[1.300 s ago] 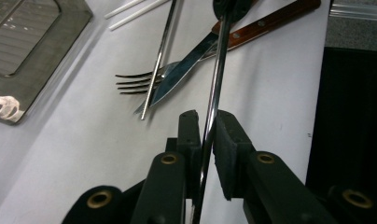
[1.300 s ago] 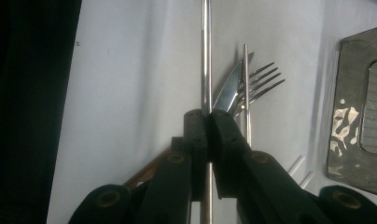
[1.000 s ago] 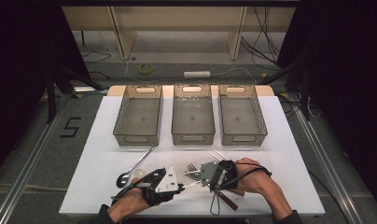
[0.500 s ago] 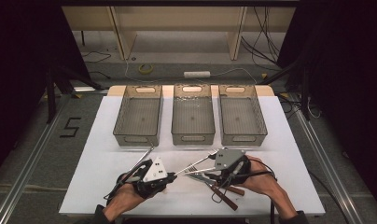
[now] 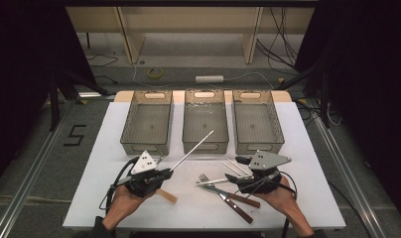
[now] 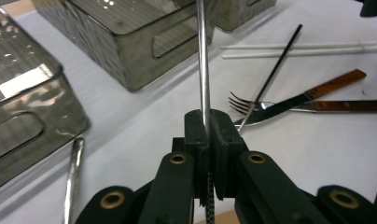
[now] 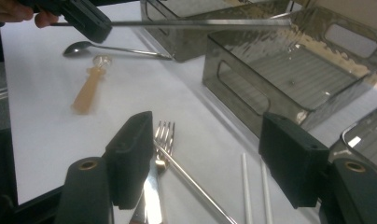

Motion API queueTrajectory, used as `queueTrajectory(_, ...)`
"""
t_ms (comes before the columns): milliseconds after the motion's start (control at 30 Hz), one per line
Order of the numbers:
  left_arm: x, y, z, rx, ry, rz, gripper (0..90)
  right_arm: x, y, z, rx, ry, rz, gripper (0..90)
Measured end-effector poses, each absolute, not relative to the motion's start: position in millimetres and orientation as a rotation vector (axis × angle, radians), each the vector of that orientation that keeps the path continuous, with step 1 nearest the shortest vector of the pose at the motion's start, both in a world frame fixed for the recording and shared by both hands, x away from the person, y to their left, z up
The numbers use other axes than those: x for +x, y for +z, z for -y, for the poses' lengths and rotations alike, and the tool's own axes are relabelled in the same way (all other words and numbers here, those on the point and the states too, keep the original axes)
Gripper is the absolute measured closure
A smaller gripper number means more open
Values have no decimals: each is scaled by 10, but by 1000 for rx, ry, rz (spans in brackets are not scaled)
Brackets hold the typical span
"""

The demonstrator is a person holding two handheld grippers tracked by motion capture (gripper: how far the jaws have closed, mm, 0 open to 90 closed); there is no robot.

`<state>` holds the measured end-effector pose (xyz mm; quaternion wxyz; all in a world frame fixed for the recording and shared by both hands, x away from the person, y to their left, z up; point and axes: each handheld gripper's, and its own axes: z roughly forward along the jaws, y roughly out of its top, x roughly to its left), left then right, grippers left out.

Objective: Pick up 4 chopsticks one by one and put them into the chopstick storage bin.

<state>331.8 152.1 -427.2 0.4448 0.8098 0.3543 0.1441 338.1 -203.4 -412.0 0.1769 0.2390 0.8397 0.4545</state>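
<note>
Left claw (image 5: 165, 172) clamps a metal rod (image 5: 191, 149) angled up toward the bins; right claw (image 5: 236, 161), just opening, holds nothing

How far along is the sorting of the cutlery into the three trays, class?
Nothing looks sorted yet: the three trays look empty. In hand: the left claw grips a thin metal rod that points toward the middle tray. The right claw, its jaws just opened and holding nothing, sits over the fork. Still on the table: fork, knives, white sticks and spoon.
</note>
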Motion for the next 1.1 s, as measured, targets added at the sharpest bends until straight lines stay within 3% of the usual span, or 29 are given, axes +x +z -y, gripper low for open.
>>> queueTrajectory(633, 3504, -4130, -1820, 1860, 402, -997, 863, 3322, -4220, 2212, 800, 1311, -2347, 356)
queueTrajectory(1100, 3880, -4079, -2031, 1769, 429, -1122, 863, 3189, -4235, 2273, 820, 1323, -2338, 329)
